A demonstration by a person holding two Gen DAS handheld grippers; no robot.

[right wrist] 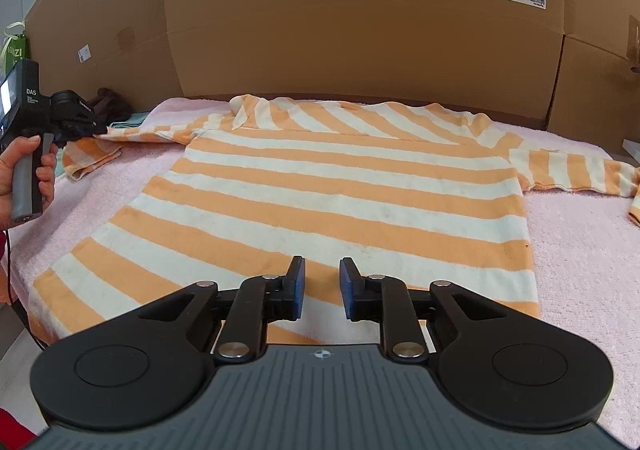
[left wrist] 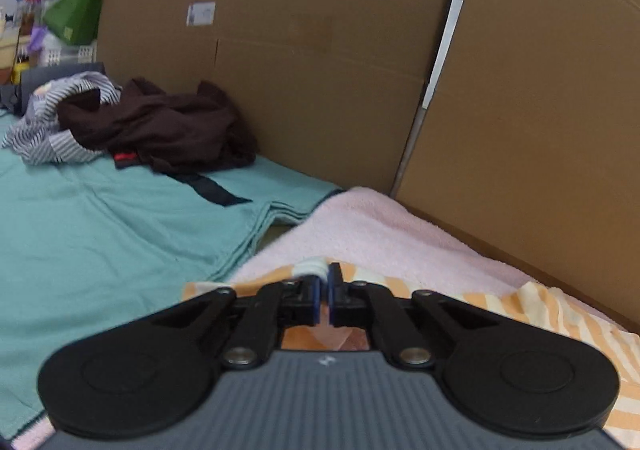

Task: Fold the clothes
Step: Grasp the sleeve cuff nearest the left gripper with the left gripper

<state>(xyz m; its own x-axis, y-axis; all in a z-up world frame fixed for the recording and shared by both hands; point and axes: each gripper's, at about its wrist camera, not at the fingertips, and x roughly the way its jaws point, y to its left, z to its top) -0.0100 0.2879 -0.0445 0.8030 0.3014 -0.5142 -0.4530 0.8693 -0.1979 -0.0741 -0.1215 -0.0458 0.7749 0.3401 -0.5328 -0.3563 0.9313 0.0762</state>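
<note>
An orange and cream striped sweater (right wrist: 328, 186) lies face up and spread flat on a pink towel (right wrist: 580, 250) that covers the counter, with tall cardboard sheets (right wrist: 360, 18) standing just behind it. Its body is smooth, and both sleeves reach out to the sides.

The right tongs (right wrist: 322, 282) hover low over the sweater's near hem, their blue-padded fingers parted by a narrow gap and holding nothing.

At the far left of the right wrist view, a person's hand (right wrist: 24, 170) grips the handle of the left tongs (left wrist: 325, 290). Seen from the left wrist view, those tongs are pinched together on a bunched bit of the sweater's left sleeve (right wrist: 90, 156), striped cloth showing between and under the fingers.

Further left, a teal cloth (left wrist: 100, 234) lies flat beside the towel. On it, against the cardboard, sits a heap of dark brown clothing (left wrist: 168, 126) touching a crumpled blue and white striped shirt (left wrist: 44, 130).
</note>
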